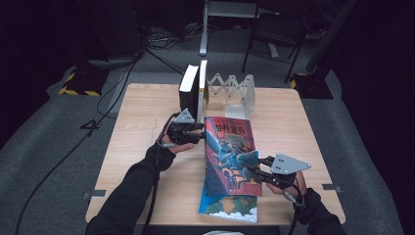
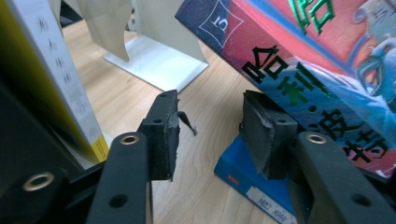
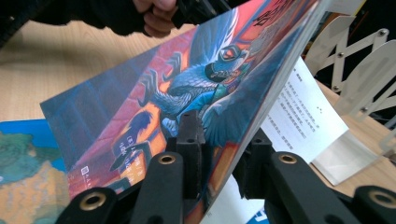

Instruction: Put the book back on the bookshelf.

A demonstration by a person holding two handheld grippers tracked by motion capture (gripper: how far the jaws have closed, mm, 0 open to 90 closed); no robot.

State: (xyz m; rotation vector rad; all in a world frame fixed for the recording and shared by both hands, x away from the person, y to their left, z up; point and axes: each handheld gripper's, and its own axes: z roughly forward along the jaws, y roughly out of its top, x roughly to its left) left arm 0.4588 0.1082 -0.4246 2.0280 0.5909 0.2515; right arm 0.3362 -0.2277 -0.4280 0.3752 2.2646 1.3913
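The red book point(image 1: 230, 154), thick, with a blue winged creature on its cover, sits mid-frame, tilted up off the worktop, its lower edge over a flat blue book point(image 1: 228, 206).

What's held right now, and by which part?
The right gripper is shut on the red illustrated book, clamping its front cover near the open page edge. The left gripper holds nothing; only bare table shows between its pads.

Both matte black two-jaw claws, left point(image 1: 199, 133) and right point(image 1: 250, 164), carry grey three-cornered plates (brass-ringed screw holes dot the jaws). Long black sleeves point(image 1: 128, 191) cover the forearms.
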